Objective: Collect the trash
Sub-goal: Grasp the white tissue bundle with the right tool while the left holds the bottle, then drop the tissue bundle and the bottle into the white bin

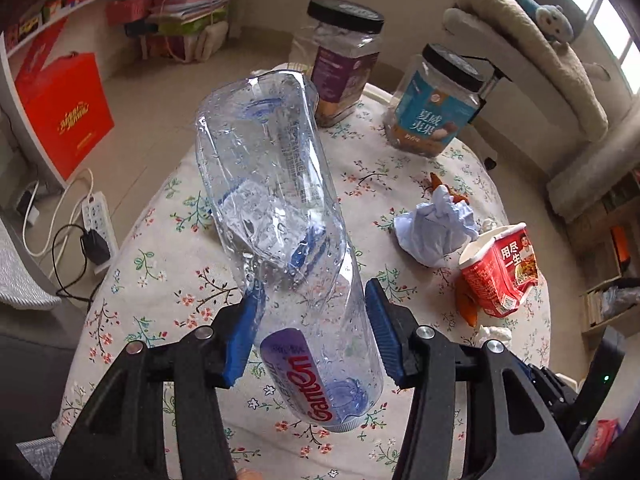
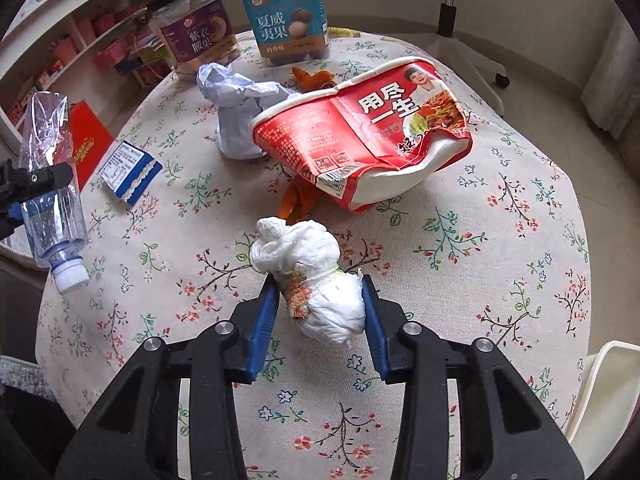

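Bottle, clear and crushed, hangs cap-down at centre of the left wrist view, clamped between the left gripper pads above the floral tablecloth. Right of it lie blue crumpled paper and a red noodle cup. In the right wrist view, lower centre, the right gripper pinches a white tissue wad resting on the cloth.

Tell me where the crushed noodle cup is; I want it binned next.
In the right wrist view the noodle cup lies on its side on the flowered tablecloth, just beyond the white tissue wad, beside the crumpled paper.
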The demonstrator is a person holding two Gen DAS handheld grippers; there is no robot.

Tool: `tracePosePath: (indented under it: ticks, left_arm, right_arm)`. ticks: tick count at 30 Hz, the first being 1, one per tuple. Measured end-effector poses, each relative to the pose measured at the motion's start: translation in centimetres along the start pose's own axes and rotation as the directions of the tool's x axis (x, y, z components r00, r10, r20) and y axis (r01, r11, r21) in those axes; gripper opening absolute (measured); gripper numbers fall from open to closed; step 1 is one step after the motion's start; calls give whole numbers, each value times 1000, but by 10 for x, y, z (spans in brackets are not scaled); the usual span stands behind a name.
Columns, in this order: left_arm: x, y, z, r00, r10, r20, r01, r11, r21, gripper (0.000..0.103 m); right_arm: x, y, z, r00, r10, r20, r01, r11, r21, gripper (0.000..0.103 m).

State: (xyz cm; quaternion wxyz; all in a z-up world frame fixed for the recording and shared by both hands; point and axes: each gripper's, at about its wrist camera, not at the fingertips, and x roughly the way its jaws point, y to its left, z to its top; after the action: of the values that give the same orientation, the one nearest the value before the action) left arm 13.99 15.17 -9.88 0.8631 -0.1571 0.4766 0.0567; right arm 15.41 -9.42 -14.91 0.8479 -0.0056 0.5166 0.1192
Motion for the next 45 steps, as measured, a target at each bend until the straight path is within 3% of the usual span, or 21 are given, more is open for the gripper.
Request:
tracePosePath:
  ticks: [7,15,20,30,45]
  left_arm:
    - [-33,-45,-11,980,19,199,-62,976,211,52]
    - [-44,-91,-31,953,-4,302,-101,939,330,52]
    - [-47,-112,-39,945,-19,327,-107,926,363,52]
    - [-52,-143,-47,945,-78,317,-55,919,389,52]
    - [-58,-200,-68,940,-182,289,27,884,467,52]
  right_arm:
    - [-51,1,8,985,-24,168,14,998,61,38]
    - [-83,-20,7,950,-136,282,96,983,154,39]
    - [-96,-23,1,928,-191,320,146,977,157,39]
    - [-123,-36,-9,883,-280,376,236,959,157,39]
    - [-176,-108,-42,817,-447,364,355,888,293,39]
